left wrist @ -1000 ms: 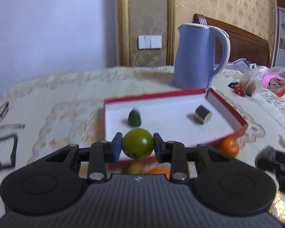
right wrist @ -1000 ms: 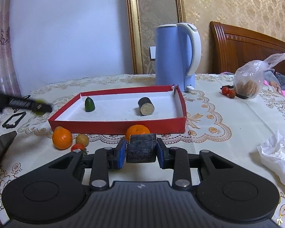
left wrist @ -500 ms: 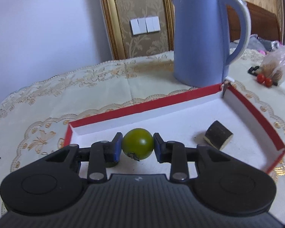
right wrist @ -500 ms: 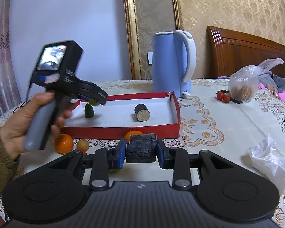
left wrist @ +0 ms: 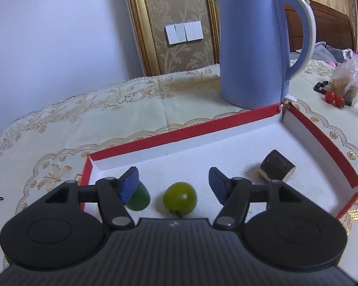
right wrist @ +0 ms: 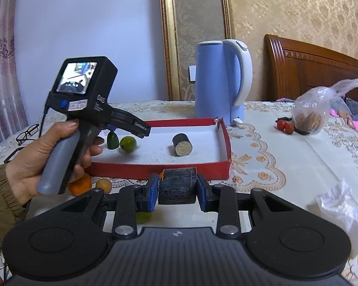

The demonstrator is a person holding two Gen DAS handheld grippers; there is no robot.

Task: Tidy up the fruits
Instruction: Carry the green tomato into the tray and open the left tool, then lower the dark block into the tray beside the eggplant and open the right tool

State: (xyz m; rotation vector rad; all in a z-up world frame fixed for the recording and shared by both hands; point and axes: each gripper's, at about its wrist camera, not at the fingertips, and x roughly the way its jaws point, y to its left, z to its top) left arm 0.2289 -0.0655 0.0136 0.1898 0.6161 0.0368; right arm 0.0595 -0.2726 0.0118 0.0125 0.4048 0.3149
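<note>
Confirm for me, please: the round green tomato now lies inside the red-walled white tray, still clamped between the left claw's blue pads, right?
Not quite. The round green tomato does lie inside the red-walled white tray, but the left claw is opening and its pads stand clear of it. The left wrist view shows this.

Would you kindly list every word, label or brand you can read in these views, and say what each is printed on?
"DAS": side of the handheld device held in the person's hand.
"GenRobot.AI": seemingly, on its black arm.
Small lines under "DAS": too small to read.
White sticker beside the blue button: blurred.
Blue kettle: no legible text.
</note>
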